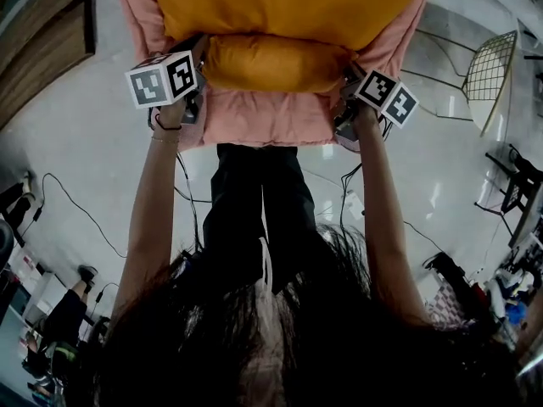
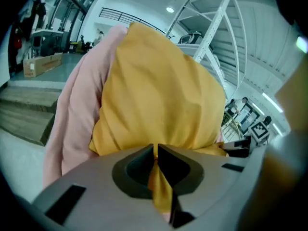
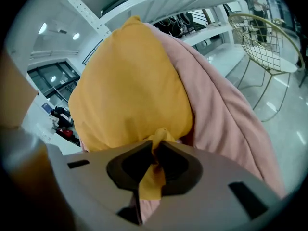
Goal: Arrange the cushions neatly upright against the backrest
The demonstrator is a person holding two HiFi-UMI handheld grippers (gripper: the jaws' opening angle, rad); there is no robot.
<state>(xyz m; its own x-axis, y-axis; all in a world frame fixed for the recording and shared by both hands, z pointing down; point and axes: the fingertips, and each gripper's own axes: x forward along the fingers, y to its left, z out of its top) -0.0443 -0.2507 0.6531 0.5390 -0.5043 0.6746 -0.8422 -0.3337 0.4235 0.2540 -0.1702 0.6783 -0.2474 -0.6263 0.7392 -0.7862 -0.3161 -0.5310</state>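
Note:
A yellow cushion hangs in front of me, its lower edge bulging between my two grippers. It leans against a pink cushion that shows behind and below it. My left gripper is shut on a pinch of yellow fabric at the cushion's left corner, seen close in the left gripper view: left gripper, yellow cushion, pink cushion. My right gripper is shut on the right corner's fabric, which folds out between the jaws: right gripper, yellow cushion, pink cushion.
A gold wire chair stands on the pale floor to the right, also in the right gripper view as the wire chair. Cables trail across the floor at left. A white shelving rack rises behind, and wooden steps lie at left.

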